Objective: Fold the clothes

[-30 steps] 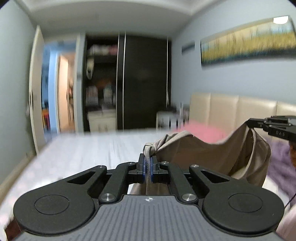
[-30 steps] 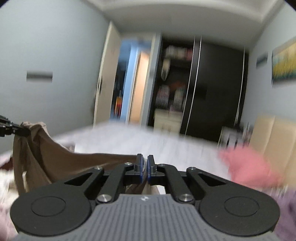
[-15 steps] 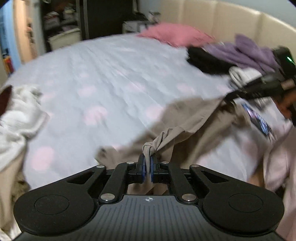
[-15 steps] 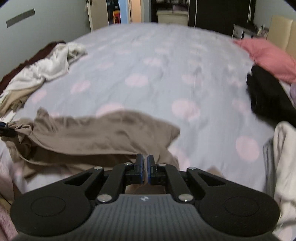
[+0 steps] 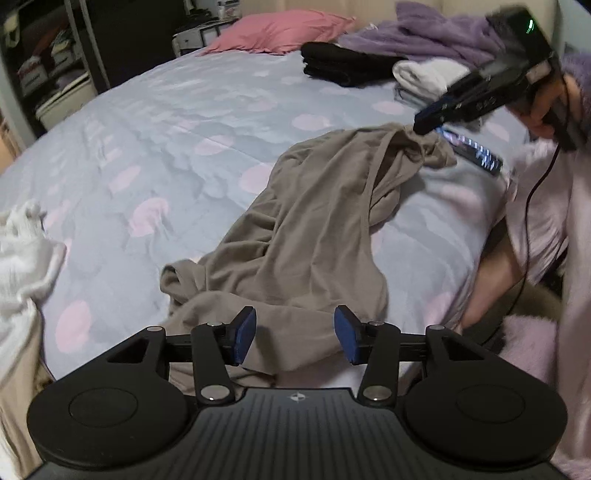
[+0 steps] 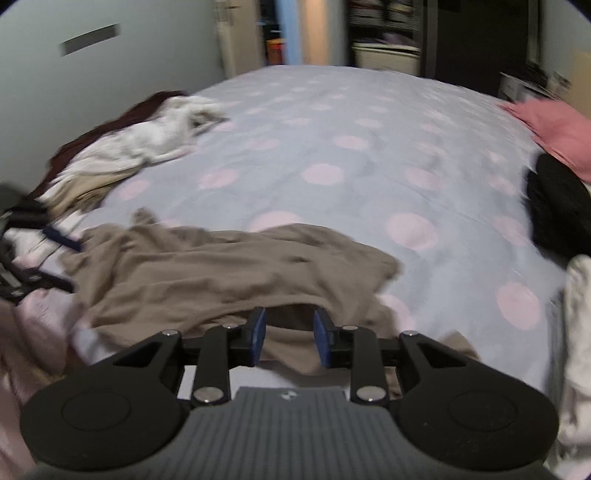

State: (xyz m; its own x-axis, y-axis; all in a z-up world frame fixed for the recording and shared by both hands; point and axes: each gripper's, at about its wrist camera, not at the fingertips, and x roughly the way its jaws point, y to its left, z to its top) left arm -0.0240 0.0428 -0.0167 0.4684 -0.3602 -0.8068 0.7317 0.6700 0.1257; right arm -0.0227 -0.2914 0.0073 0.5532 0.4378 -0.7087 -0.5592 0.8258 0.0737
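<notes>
A taupe garment (image 5: 314, 229) lies crumpled along the near edge of the bed; it also shows in the right wrist view (image 6: 229, 273). My left gripper (image 5: 295, 338) is open, its blue pads just above one end of the garment. My right gripper (image 6: 289, 338) is open over the other end, with cloth lying between its jaws. The right gripper also shows in the left wrist view (image 5: 428, 123), touching the garment's far end. The left gripper shows at the left edge of the right wrist view (image 6: 62, 258).
The bed (image 5: 184, 122) has a grey-blue cover with pink dots. A white and tan pile (image 6: 140, 144) lies at one side. Folded black clothes (image 5: 343, 66), a white item (image 5: 424, 74), a purple garment (image 5: 443, 33) and a pink pillow (image 5: 280, 29) lie near the headboard.
Both grippers came down from holding the garment in the air, laid it on the bed and opened, letting go of it.
</notes>
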